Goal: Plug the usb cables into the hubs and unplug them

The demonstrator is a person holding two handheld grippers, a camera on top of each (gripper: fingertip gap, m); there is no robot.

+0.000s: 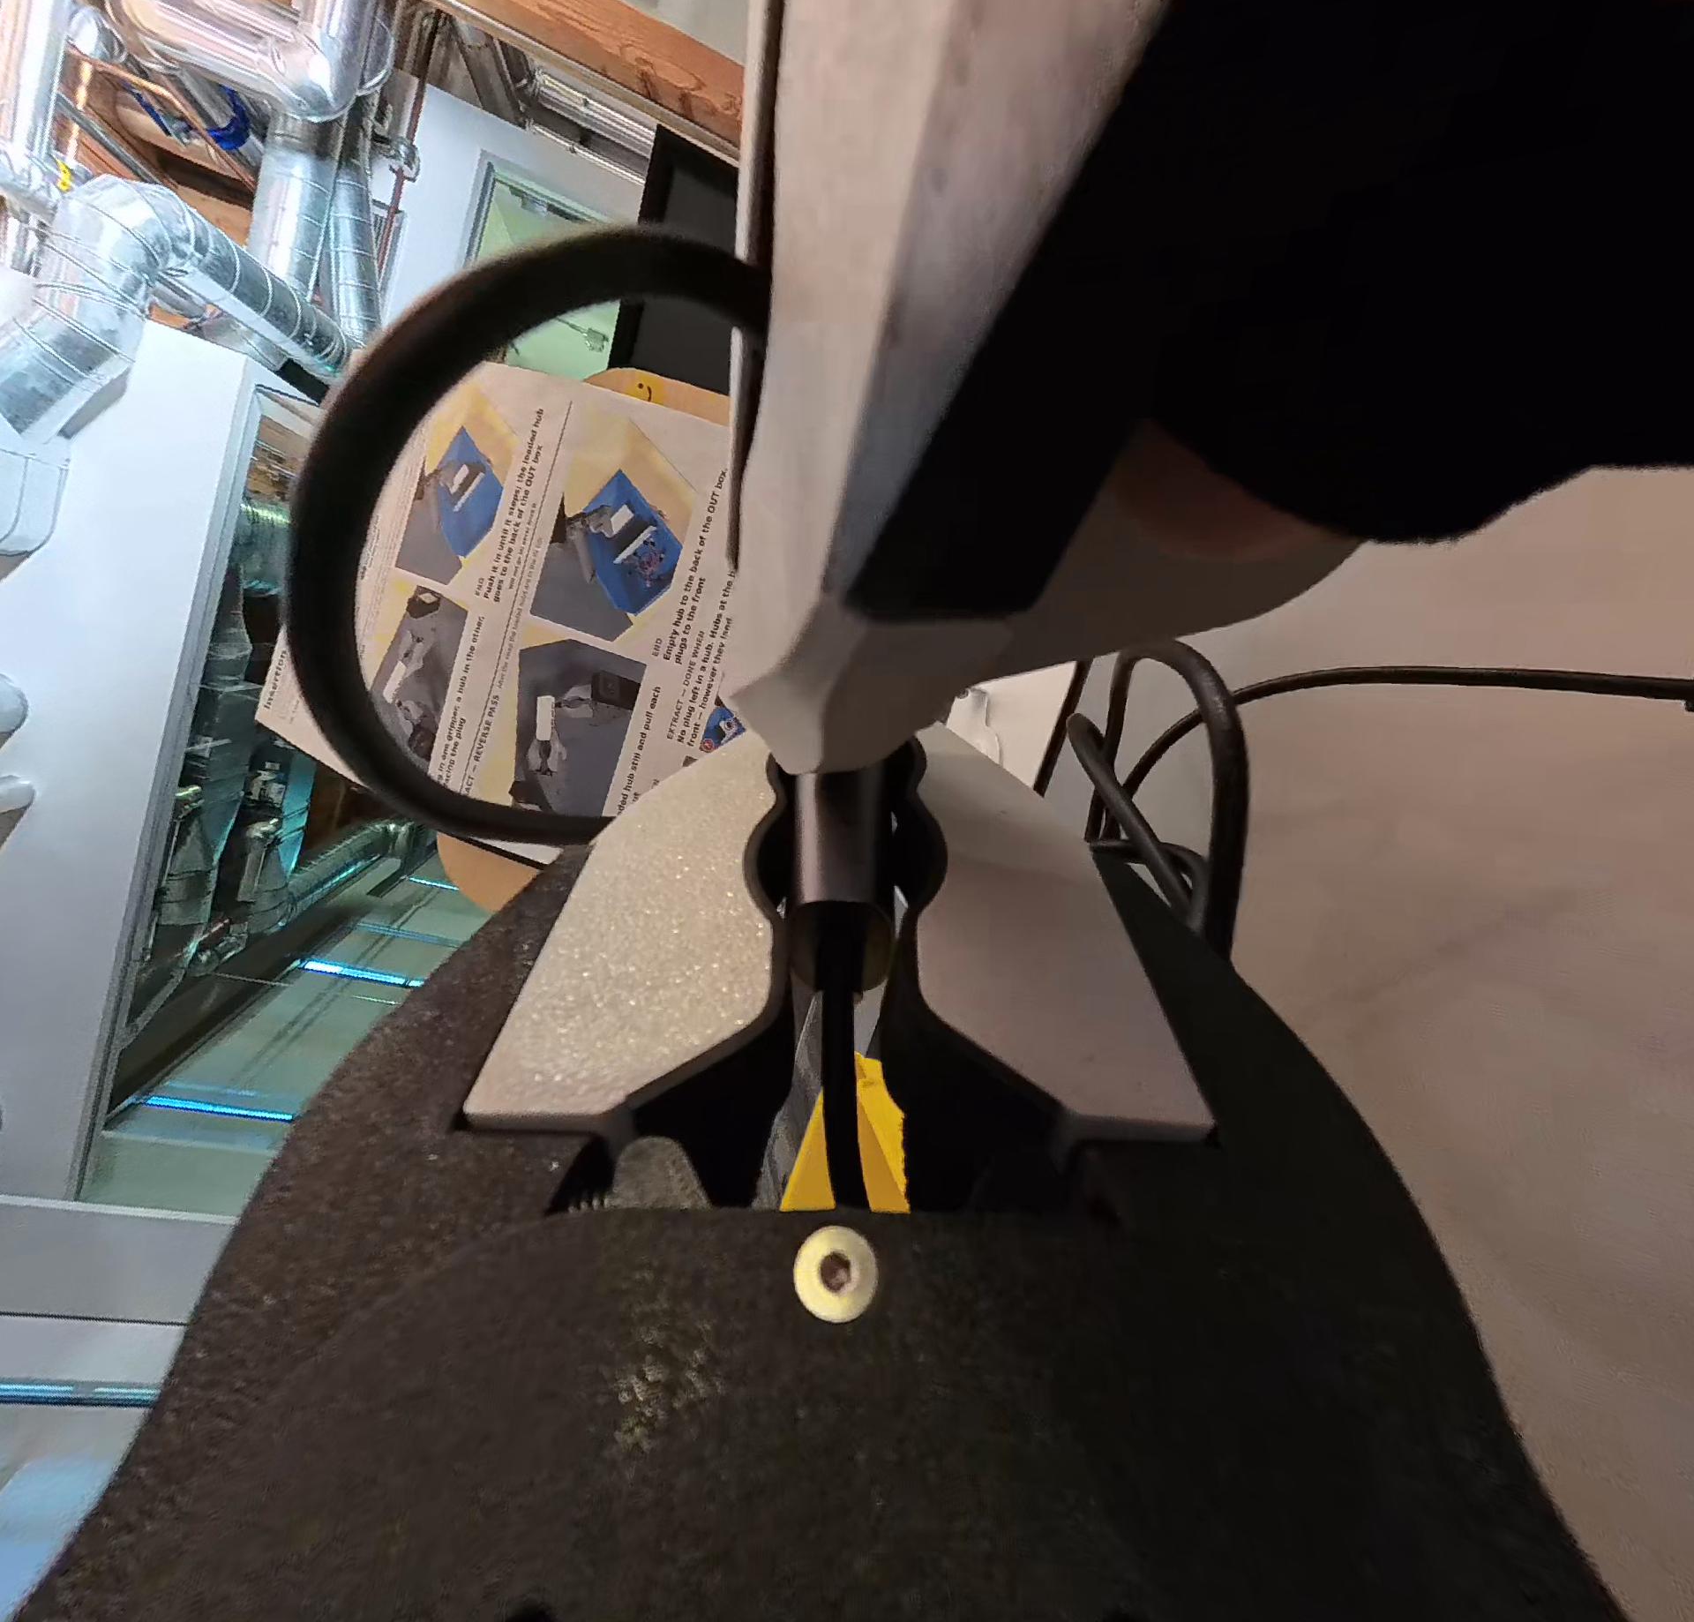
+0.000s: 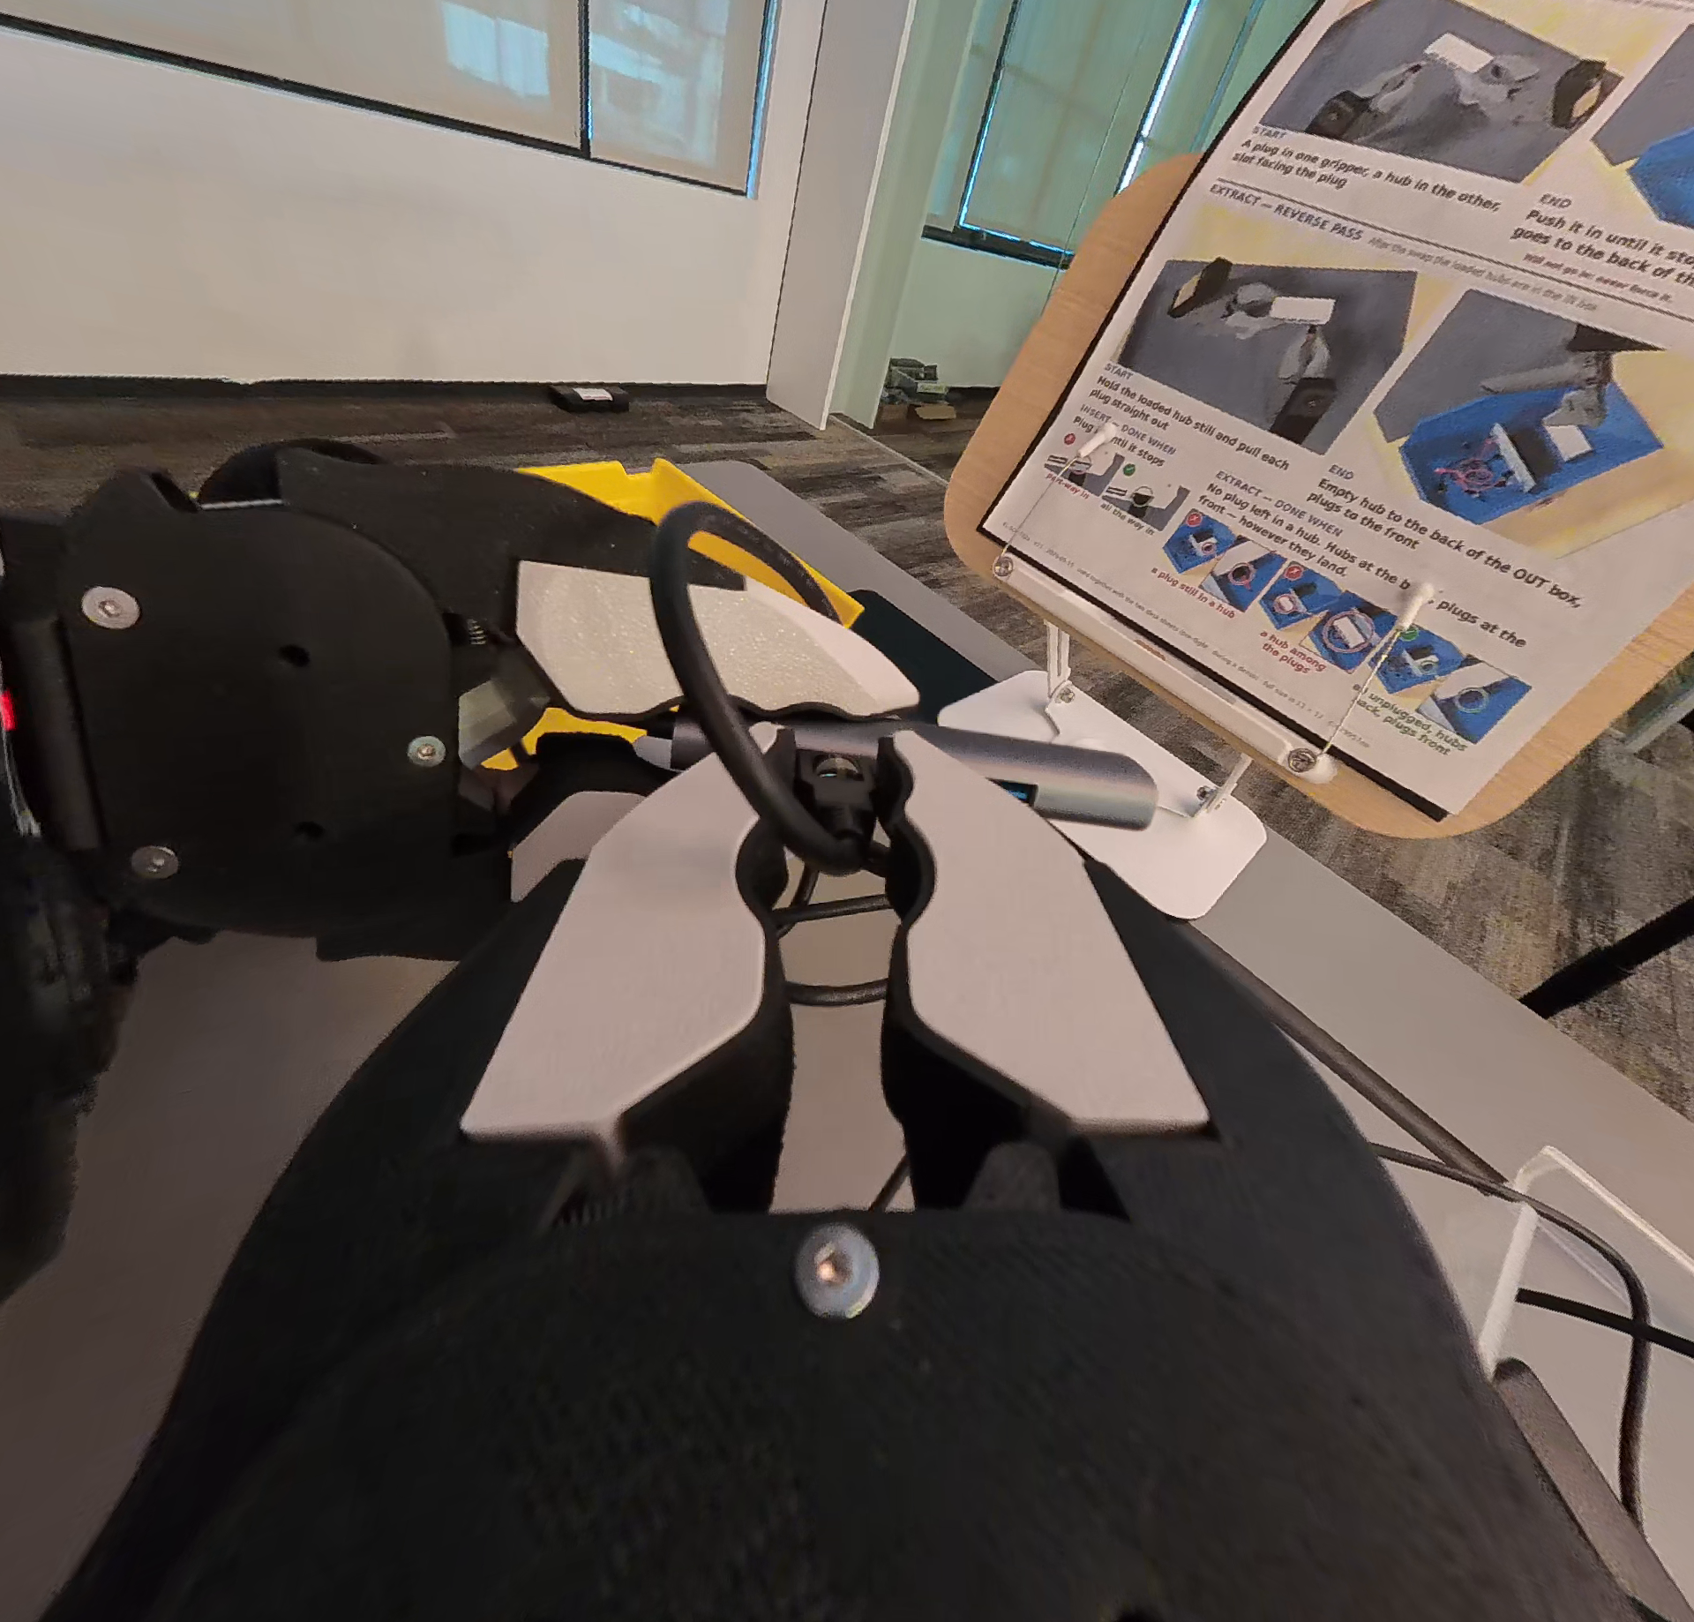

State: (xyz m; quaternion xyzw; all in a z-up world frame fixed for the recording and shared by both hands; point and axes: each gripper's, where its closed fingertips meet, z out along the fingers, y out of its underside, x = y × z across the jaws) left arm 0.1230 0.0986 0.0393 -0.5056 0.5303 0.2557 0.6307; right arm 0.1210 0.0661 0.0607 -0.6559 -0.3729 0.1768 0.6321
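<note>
My left gripper (image 1: 839,780) is shut on a slim grey USB hub (image 1: 836,854). The hub's black cable (image 1: 839,1074) runs back between the jaws toward the camera. In the right wrist view the hub (image 2: 1054,776) lies crosswise, with the left gripper's fingers (image 2: 660,634) holding its left part. My right gripper (image 2: 839,780) is shut on a black USB plug (image 2: 839,799) that meets the hub's side. I cannot tell how deep it sits. The plug's cable (image 2: 678,624) curls up in a loop, which also shows in the left wrist view (image 1: 321,588). The right gripper's fingers (image 1: 871,386) hide the hub's far end there.
A printed instruction sheet on a wooden board (image 2: 1375,386) stands at the right on a white base (image 2: 1164,854); it also shows in the left wrist view (image 1: 550,569). A yellow bin (image 2: 642,487) sits behind the left gripper. Loose black cables (image 2: 1632,1358) lie at the grey table's (image 2: 1375,982) right edge. The grippers are tip to tip, or close to it.
</note>
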